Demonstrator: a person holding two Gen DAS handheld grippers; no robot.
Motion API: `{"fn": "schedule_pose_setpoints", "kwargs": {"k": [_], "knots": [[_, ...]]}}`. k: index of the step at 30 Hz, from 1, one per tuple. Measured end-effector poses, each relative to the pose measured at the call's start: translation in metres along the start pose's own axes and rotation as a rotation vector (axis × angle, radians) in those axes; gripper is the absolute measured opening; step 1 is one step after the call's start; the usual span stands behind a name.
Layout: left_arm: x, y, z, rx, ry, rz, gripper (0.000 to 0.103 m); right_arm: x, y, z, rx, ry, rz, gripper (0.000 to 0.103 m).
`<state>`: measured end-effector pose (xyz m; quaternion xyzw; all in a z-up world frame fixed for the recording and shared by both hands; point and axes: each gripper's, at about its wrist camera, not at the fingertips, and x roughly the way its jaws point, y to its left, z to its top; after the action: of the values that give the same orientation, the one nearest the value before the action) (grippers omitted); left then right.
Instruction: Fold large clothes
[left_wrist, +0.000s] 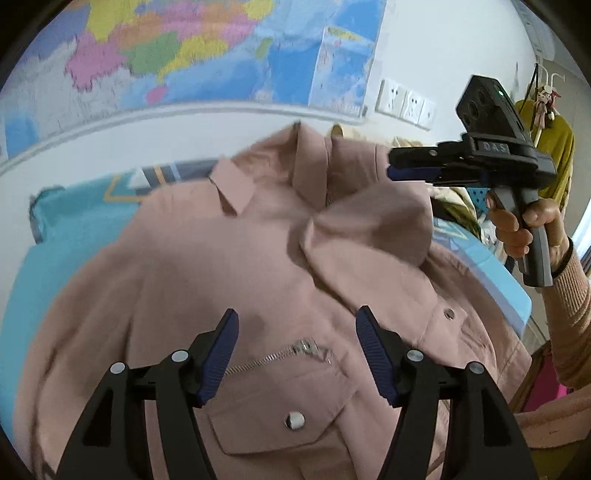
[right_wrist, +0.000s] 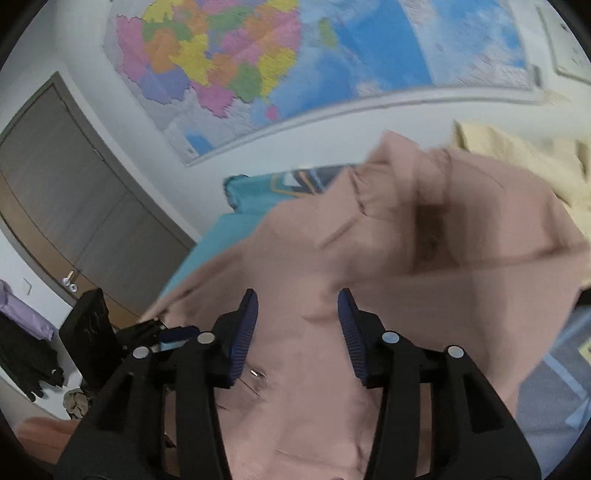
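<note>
A large dusty-pink jacket (left_wrist: 221, 258) with a collar, a zip and snap pockets lies spread on a turquoise sheet (left_wrist: 74, 229). One sleeve (left_wrist: 369, 229) lies folded across its chest near the collar. My left gripper (left_wrist: 297, 321) hovers open over the zip and the chest pocket, with no cloth between its pads. My right gripper (left_wrist: 392, 166), held in a hand at the right, hangs above the folded sleeve. In the right wrist view the right gripper (right_wrist: 297, 299) is open over the blurred jacket (right_wrist: 369, 258), with nothing in its grasp.
A coloured map (left_wrist: 221, 55) covers the wall behind, with socket plates (left_wrist: 406, 103) beside it. A cream cloth (right_wrist: 517, 158) lies past the jacket. A mustard garment (left_wrist: 554, 155) hangs at the far right. A grey door (right_wrist: 74, 206) stands to the left.
</note>
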<state>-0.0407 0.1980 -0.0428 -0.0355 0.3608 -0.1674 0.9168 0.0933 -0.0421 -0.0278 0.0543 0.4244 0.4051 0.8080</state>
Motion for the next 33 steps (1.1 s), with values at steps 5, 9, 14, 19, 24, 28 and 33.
{"fn": "schedule_pose_setpoints", "kwargs": {"k": [5, 9, 14, 19, 24, 28, 33], "knots": [[0.028, -0.014, -0.001, 0.018, 0.069, -0.102, 0.066, -0.027, -0.032, -0.038, 0.01, -0.03, -0.173, 0.053], [0.065, -0.039, -0.001, 0.025, 0.195, -0.218, 0.067, -0.046, -0.073, -0.06, 0.09, -0.093, -0.281, 0.064], [0.103, -0.052, 0.001, 0.013, 0.296, -0.259, 0.069, -0.044, -0.123, -0.071, 0.206, -0.108, -0.274, 0.068], [0.107, -0.046, 0.009, 0.011, 0.292, -0.241, 0.001, -0.019, -0.137, -0.07, 0.217, -0.05, -0.134, 0.068], [0.066, -0.029, 0.024, 0.107, 0.145, -0.144, 0.0, -0.023, -0.131, -0.063, 0.176, -0.057, -0.045, 0.009], [0.038, -0.001, 0.046, 0.192, 0.065, 0.042, 0.001, -0.061, -0.14, -0.056, 0.22, -0.164, -0.066, 0.007], [0.048, 0.046, 0.051, 0.173, 0.111, 0.231, 0.032, -0.054, -0.157, -0.064, 0.274, -0.11, -0.131, 0.015]]}}
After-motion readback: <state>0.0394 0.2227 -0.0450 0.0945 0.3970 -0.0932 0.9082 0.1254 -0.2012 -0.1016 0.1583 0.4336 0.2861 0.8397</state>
